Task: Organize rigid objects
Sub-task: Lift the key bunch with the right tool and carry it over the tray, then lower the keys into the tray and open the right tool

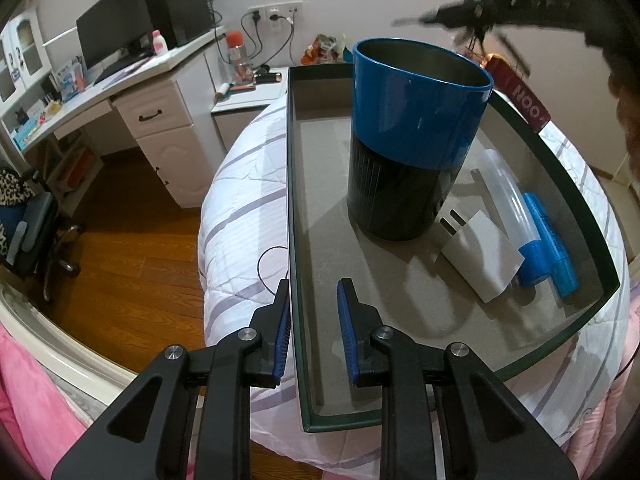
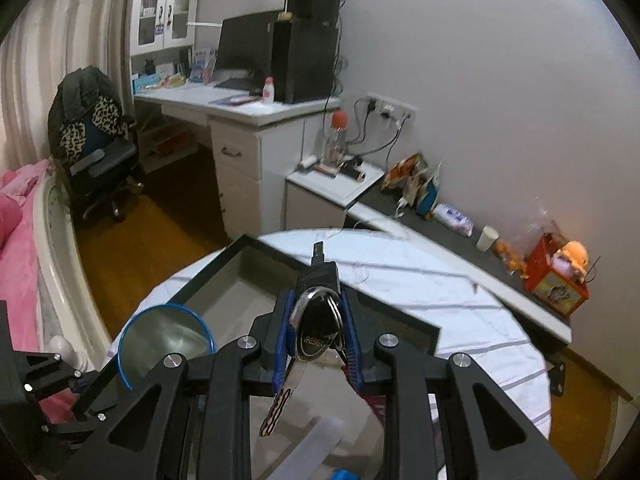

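Note:
A dark-rimmed tray (image 1: 294, 184) with a grey floor lies on a striped quilt. In it stand a tall blue-and-black cup (image 1: 416, 132), a white plug adapter (image 1: 480, 252), a clear tube with a blue cap (image 1: 512, 216) and a blue marker (image 1: 552, 240). My left gripper (image 1: 314, 308) straddles the tray's left wall; its left pad is at the wall and its right pad stands apart inside. My right gripper (image 2: 318, 304) is shut on a black key fob (image 2: 316, 340) with metal rings and a hanging tag. It hovers over the tray (image 2: 240, 248), right of the cup (image 2: 164, 340).
A dark red box (image 1: 524, 96) lies past the tray's far right corner. A white desk (image 2: 240, 116) with a monitor, a nightstand (image 2: 332, 184) and an office chair (image 2: 96, 160) stand on the wooden floor. A ledge (image 2: 460, 248) along the wall holds snacks, a paper cup and a red box.

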